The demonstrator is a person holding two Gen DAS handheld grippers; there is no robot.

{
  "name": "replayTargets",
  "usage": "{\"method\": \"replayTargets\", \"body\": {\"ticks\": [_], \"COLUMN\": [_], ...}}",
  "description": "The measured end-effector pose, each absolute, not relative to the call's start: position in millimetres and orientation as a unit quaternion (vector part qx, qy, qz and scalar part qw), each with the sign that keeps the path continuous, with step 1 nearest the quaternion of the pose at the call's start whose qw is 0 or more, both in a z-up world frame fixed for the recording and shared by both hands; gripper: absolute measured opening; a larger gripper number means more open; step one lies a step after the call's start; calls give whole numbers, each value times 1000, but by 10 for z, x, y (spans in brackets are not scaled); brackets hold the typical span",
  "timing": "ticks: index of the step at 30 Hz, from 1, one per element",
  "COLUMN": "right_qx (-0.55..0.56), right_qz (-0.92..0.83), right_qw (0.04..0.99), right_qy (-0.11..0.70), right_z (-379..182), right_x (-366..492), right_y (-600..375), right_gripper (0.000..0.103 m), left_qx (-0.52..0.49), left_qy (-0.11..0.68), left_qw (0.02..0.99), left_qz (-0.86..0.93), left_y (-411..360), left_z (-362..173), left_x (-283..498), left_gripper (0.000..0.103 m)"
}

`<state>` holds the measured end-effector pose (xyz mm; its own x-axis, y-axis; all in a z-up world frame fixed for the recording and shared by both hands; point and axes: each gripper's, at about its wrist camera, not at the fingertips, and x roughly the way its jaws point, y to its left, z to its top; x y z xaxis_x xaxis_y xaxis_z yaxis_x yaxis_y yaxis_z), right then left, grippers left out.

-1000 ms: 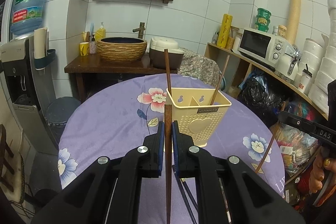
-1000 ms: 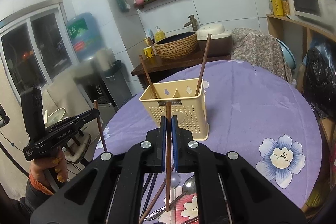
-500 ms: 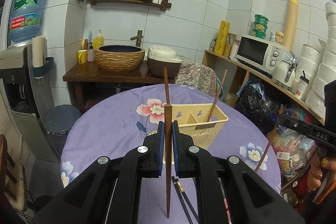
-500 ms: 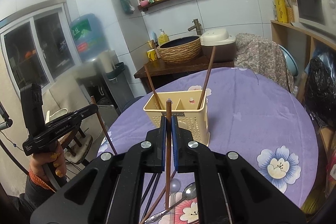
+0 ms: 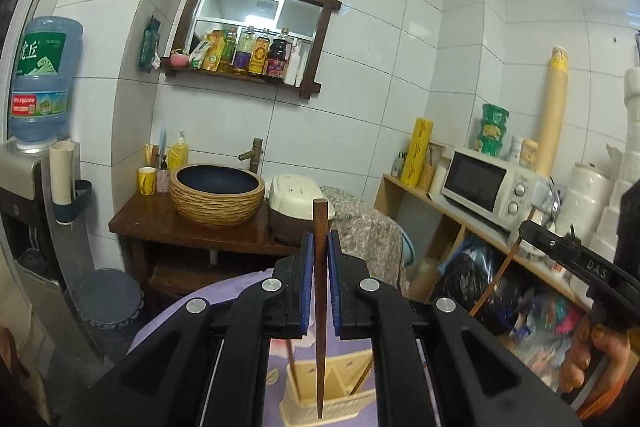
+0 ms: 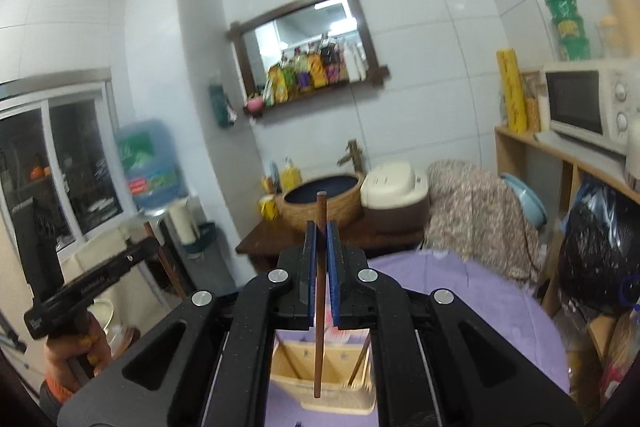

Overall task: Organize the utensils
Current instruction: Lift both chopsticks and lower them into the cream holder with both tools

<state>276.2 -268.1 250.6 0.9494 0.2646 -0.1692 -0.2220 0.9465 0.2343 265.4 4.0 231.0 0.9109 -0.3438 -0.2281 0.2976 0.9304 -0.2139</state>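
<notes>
two chopsticks lifted above the holder, neither yet dropped in

left to right in the left wrist view: the left gripper [image 5: 319,259] is clamped on a dark wooden chopstick [image 5: 320,307], which hangs upright between the blue pads with its tapered tip pointing down. that tip hangs in front of the cream utensil holder [image 5: 336,393], standing on the purple tablecloth [image 5: 224,295] and seen low in the frame between the gripper arms. two chopsticks already lean inside the holder, one toward its left side and one toward its right, so part of the sorting is done. at the far right edge the right gripper appears side-on in a hand [image 5: 588,351], a second thin stick slanting down from its tip.

in the right wrist view, itself blurred: the left gripper and its hand [image 6: 76,343] sit at the far left. at centre the right gripper [image 6: 321,259] is closed on its own chopstick [image 6: 319,311], also upright, its lower end above the divided holder [image 6: 332,383]. which compartment each tip lines up with cannot be told.

judged progress: roughly midway. both held chopsticks remain to be lowered into the holder and released. other loose utensils on the table, if any, lie outside these frames.
</notes>
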Motion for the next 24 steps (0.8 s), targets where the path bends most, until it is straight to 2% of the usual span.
{"method": "replayTargets", "body": {"ticks": [4,15,24], "right_qx": [97,89,96], "right_qz": [105,95,91], "right_qw": [985,972,967], "right_qy": [99,197,217], "right_z": [2392,1339,1109], "right_x": [2994,3502,3606], "right_y": [-2563,-2402,-2432], "right_gripper": [6,6,6], "left_qx": [-86,-70,-72], "left_qy": [135,206,242], "left_qw": [977,967,959], "left_qz": [-143,-129,-129], "left_y": [-139,-227,-205], "left_z": [2146,1203,915], "left_x": [2944,3197,3270], "left_gripper": [8,8,8]}}
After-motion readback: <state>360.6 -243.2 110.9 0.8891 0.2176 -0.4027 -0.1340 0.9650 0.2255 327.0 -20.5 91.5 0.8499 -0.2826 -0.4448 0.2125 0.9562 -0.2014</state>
